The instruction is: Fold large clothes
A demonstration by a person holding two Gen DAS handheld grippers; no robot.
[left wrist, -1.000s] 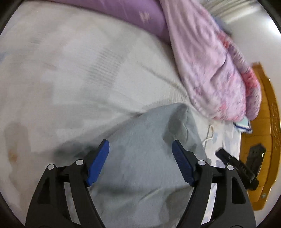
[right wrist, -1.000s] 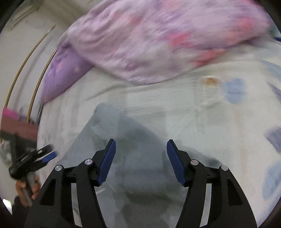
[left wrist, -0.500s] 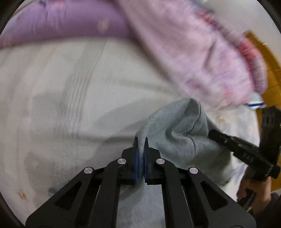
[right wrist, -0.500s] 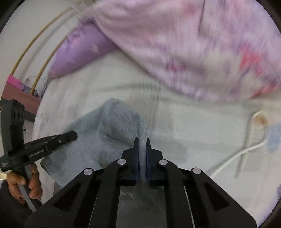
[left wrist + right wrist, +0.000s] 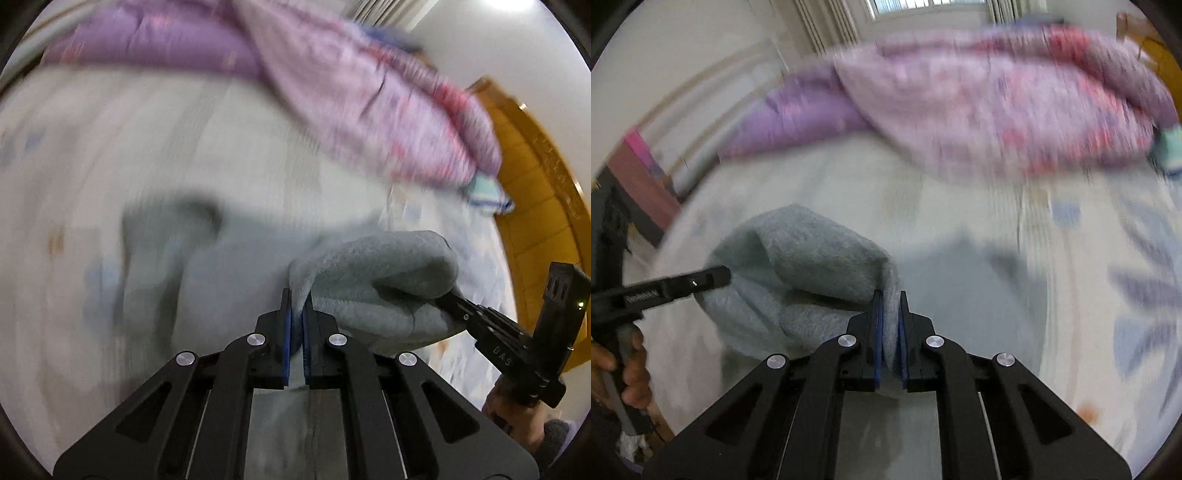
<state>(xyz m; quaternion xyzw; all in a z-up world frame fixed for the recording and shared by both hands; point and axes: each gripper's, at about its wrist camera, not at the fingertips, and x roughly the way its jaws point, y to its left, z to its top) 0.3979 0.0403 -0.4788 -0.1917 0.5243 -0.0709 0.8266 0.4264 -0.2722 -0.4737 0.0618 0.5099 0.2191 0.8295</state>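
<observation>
Our left claw (image 5: 296, 325) is pinched tight on an edge of the soft grey cloth (image 5: 384, 280), and our right claw (image 5: 889, 332) is pinched tight on another edge. We hold the cloth up between the two claws, above the white bed (image 5: 110, 155). It sags in a loose lump, so we think the folding has only just begun. Past our claws lies a pink quilt (image 5: 997, 110). We see no boxes or baskets.
</observation>
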